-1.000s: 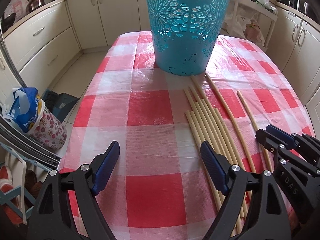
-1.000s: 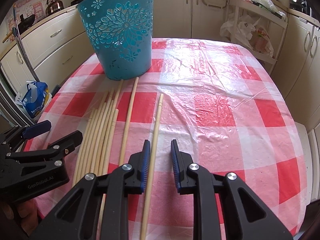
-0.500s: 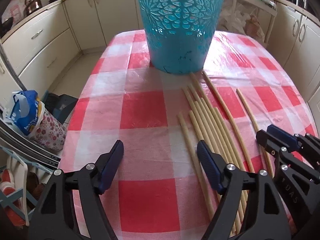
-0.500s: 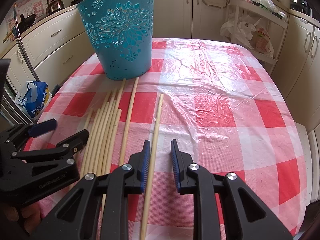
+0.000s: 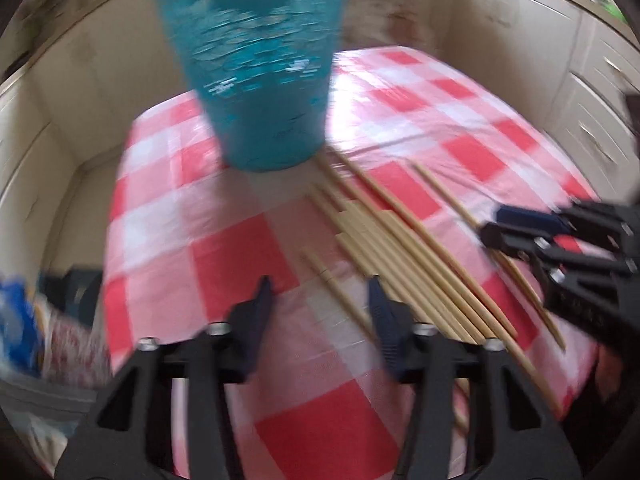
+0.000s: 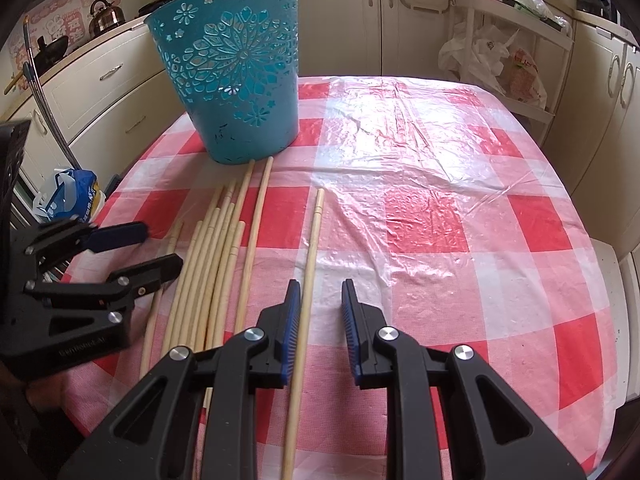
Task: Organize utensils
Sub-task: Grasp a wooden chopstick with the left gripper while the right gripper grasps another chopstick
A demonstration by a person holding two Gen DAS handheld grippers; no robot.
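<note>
Several long bamboo chopsticks [image 6: 212, 264] lie side by side on the red-and-white checked table [image 6: 440, 200], pointing at a teal cut-out bucket [image 6: 236, 76] that stands upright at the far side. My left gripper [image 5: 320, 296] hangs over the leftmost stick [image 5: 340, 296]. Its jaws are closing, with that stick between them and the pads clear of it; the view is blurred. My right gripper [image 6: 320, 300] is narrowly open over a lone stick [image 6: 312, 240] lying to the right of the bundle, close to its left finger. Each gripper shows in the other's view: left gripper [image 6: 162, 246], right gripper [image 5: 490, 224].
Cream kitchen cabinets [image 6: 120, 80] surround the table. A blue-and-white bag [image 6: 68, 196] sits on the floor at the left. A shelf rack with plastic bags [image 6: 492, 56] stands at the back right. The table's right half holds only wrinkled plastic cover.
My left gripper's jaws have narrowed and the gripper has rolled, tilting its view. The leftmost stick now lies apart from the bundle, between those jaws. The right gripper has stayed put.
</note>
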